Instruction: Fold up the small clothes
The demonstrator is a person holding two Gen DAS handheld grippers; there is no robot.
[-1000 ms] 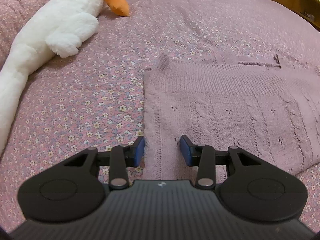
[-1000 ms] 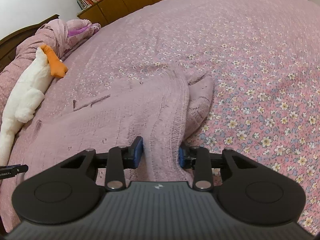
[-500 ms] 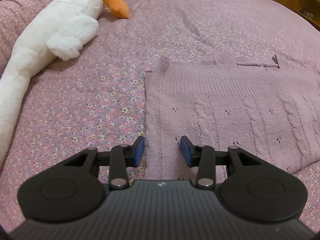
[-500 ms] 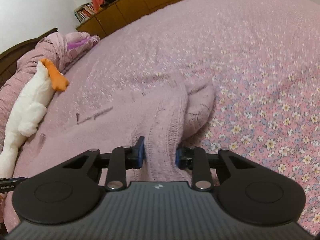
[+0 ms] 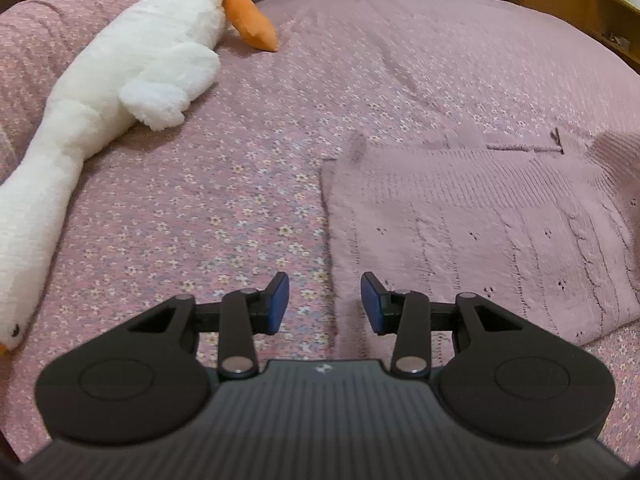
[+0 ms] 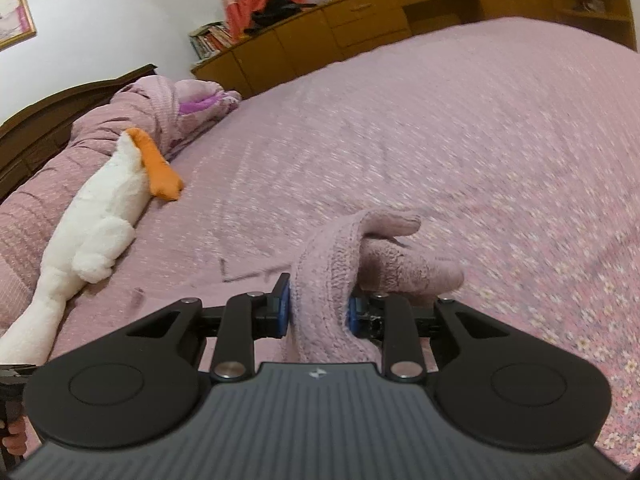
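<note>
A mauve knitted sweater lies flat on the floral bedspread. My left gripper is open and empty, hovering over the sweater's near left edge. My right gripper is shut on a bunched fold of the same sweater and holds it lifted off the bed; the fabric drapes over the jaws and hides what lies below. The lifted part shows at the right edge of the left wrist view.
A long white plush goose with an orange beak lies along the left side of the bed; it also shows in the right wrist view. Wooden cabinets stand behind the bed. A rumpled quilt is at the headboard.
My right gripper has closed tighter on the sweater fold and lifted it up from the bed. My left gripper has drawn back and slightly left, staying open.
</note>
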